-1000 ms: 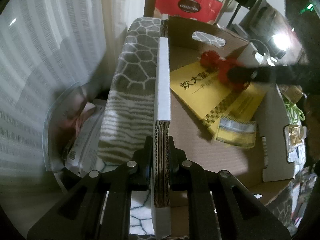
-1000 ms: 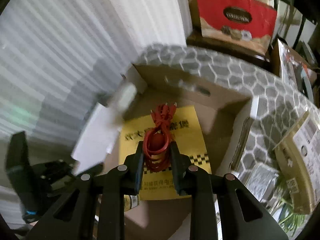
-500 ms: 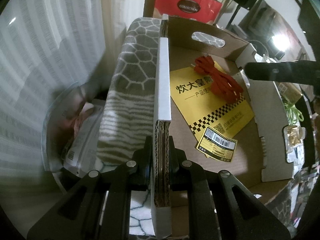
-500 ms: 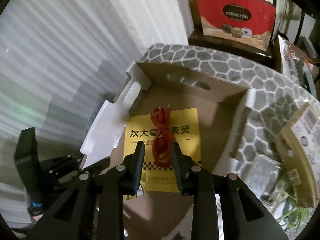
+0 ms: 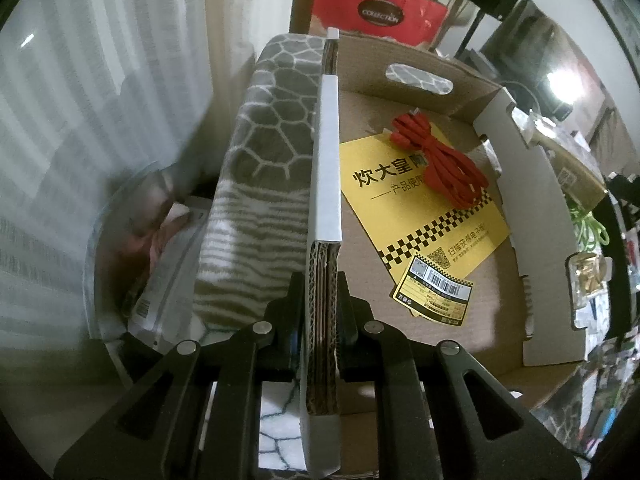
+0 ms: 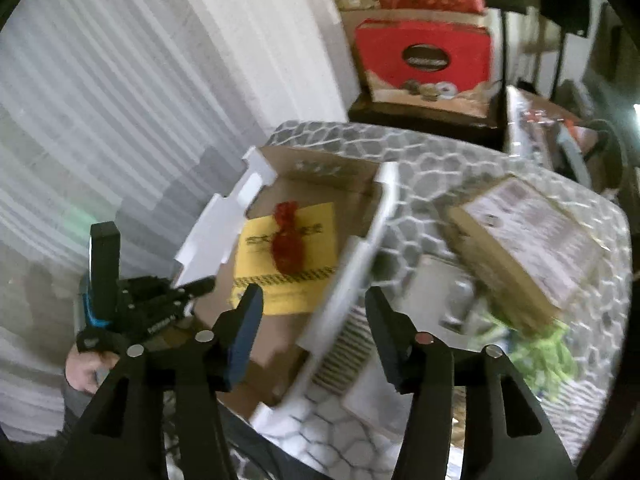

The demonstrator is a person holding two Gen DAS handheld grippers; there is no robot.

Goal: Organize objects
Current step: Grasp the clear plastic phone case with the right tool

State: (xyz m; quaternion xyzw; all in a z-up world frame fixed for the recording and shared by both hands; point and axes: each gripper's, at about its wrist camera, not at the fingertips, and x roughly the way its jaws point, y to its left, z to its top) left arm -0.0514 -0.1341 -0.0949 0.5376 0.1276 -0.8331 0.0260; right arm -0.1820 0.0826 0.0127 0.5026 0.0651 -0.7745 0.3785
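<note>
An open cardboard box (image 5: 532,216) sits on a grey honeycomb-pattern blanket (image 5: 272,128). Inside lies a yellow leaflet (image 5: 404,216) with a coiled red cable (image 5: 444,164) on top. My left gripper (image 5: 322,300) is shut on the box's near side wall (image 5: 325,160). My right gripper (image 6: 314,316) is open and empty, pulled back above the box's right wall (image 6: 360,248). The right wrist view shows the red cable (image 6: 286,240), the leaflet (image 6: 280,280) and the left gripper (image 6: 168,304) on the box's left wall.
A small yellow-black label card (image 5: 434,300) lies in the box. A flat tan package (image 6: 524,252) and green cord (image 6: 540,352) lie on the blanket right of the box. A red gift box (image 6: 424,60) stands behind. White curtains hang at the left.
My right gripper let go of the red cable onto the leaflet, opened wide and drew back and to the right. The left gripper kept its hold on the box wall.
</note>
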